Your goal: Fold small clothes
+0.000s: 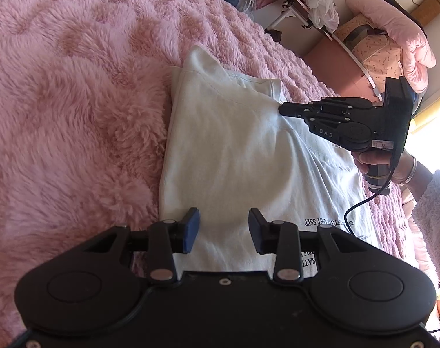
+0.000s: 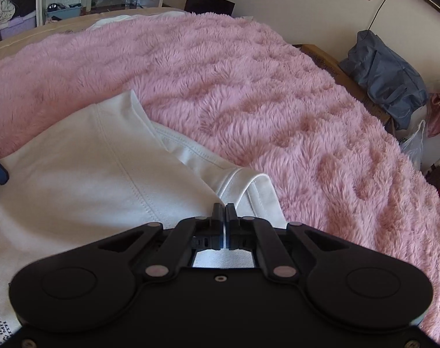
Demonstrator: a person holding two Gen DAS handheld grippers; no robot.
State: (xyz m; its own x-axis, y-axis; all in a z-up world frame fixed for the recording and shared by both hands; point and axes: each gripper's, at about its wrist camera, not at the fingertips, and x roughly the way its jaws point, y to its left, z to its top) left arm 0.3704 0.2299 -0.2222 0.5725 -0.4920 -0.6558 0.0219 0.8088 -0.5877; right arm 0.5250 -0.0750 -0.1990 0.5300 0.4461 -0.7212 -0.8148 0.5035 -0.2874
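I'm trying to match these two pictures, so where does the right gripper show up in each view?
Left wrist view: right gripper reaches in from the right, tip on the white shirt.
Right wrist view: right gripper at bottom centre, shut on the shirt.
Shared landmark: the pink furry blanket.

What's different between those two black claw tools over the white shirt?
The left gripper stands open, its blue pads apart above the white shirt; the right gripper is shut, pinching the shirt's fabric near the neckline. The left sits over the printed hem end, the right over the collar end. Both are the same black two-finger tool, angled down over the pink fluffy blanket.
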